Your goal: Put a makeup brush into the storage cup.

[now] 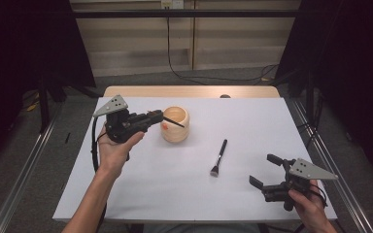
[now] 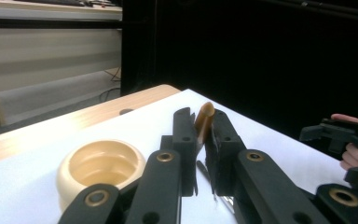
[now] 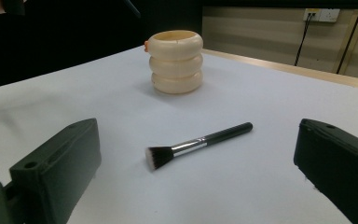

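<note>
While the left tool (image 1: 161,118) hangs over the cream ribbed holder (image 1: 176,124), its jaws are clamped together on a slim brush (image 2: 204,122); in the left gripper view the brush's tan, rounded end stands up between the two black jaws, and in the high view its thin dark handle slants out from the jaws across the holder's open mouth. That holder stands upright on the white bench (image 1: 141,189), toward the far side and left of the middle, with a small orange mark on its side.

A second makeup brush (image 1: 218,158), black-handled with a silver ferrule and a flat dark head, lies flat on the bench well apart from the holder, its bristles pointing toward the person. In the right gripper view it lies out ahead, between the two jaws but untouched by them. The right tool (image 1: 261,170) rests low at the near right corner of the bench, jaws wide apart and holding nothing.
</note>
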Tool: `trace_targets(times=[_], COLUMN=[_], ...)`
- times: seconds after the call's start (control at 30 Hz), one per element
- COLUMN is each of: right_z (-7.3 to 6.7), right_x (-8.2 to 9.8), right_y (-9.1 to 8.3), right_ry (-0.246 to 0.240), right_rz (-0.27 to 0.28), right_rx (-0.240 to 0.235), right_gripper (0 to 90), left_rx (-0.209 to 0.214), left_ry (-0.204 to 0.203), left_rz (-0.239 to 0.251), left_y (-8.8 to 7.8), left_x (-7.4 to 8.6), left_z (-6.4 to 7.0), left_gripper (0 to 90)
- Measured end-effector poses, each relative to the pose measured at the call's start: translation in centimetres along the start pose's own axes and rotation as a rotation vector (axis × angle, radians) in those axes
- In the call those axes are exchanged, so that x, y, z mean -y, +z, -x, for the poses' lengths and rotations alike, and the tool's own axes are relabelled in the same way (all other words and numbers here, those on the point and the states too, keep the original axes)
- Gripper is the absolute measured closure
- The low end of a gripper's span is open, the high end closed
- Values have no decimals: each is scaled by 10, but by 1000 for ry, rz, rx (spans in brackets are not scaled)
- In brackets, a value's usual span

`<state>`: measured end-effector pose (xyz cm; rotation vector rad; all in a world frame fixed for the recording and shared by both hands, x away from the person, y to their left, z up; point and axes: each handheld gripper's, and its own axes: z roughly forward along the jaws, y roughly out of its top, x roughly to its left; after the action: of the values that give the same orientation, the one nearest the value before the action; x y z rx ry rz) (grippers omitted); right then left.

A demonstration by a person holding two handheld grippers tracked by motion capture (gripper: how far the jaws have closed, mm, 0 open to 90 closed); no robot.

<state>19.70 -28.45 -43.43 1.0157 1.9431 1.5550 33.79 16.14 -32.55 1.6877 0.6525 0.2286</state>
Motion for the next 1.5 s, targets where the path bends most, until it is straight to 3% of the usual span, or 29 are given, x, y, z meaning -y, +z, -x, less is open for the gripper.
trace_targets(times=[0.37,0.53,0.9,1.5], right_z=[2,2,2,2], right_x=[0,1,1,2], right_y=[-1,-1,0,0], right_ry=[13,12,14,6], right_rz=[8,9,12,9], right_rx=[4,6,8,10], right_gripper=[0,0,0,0], left_rx=[-39,-72,-123,-161], left_ry=[10,9,-10,-2], left_rz=[-1,-19,-50,-108], left_y=[10,17,29,44], left_x=[-13,-16,-13,-5], left_z=[-4,-13,-28,-40], left_gripper=[836,836,837,837])
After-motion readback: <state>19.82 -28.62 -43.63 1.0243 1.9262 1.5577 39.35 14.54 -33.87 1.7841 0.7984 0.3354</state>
